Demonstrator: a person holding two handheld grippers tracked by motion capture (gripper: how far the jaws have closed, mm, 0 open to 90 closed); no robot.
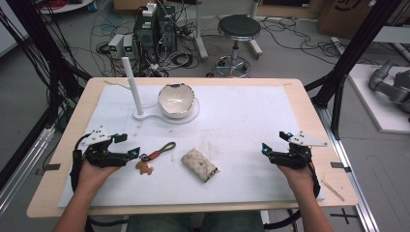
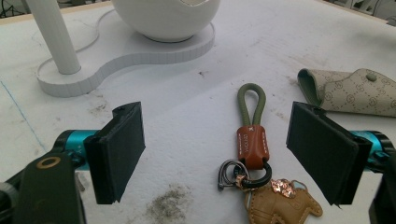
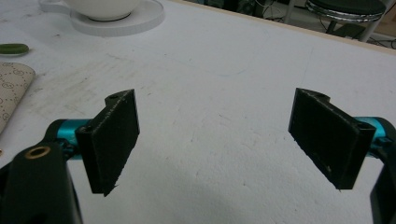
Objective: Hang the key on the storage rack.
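Observation:
A keychain (image 1: 154,155) lies on the white mat, with a green cord loop, a brown leather tab and a tan leather charm (image 1: 144,167). My left gripper (image 1: 128,145) stands open just left of it. In the left gripper view the keychain (image 2: 252,140) lies on the mat between and just beyond the wide-apart jaws of the left gripper (image 2: 223,149), untouched. A beige patterned key pouch (image 1: 199,165) lies to the right of the keychain. My right gripper (image 1: 274,141) is open over bare mat at the right, and the right gripper view shows nothing between the jaws of the right gripper (image 3: 219,144).
A white bowl (image 1: 176,100) sits on a white stand base (image 1: 145,116) with an upright post (image 1: 131,82) at the back of the mat. The pouch (image 3: 11,88) sits far to the left in the right gripper view. Computers, cables and a stool (image 1: 238,29) stand beyond the table.

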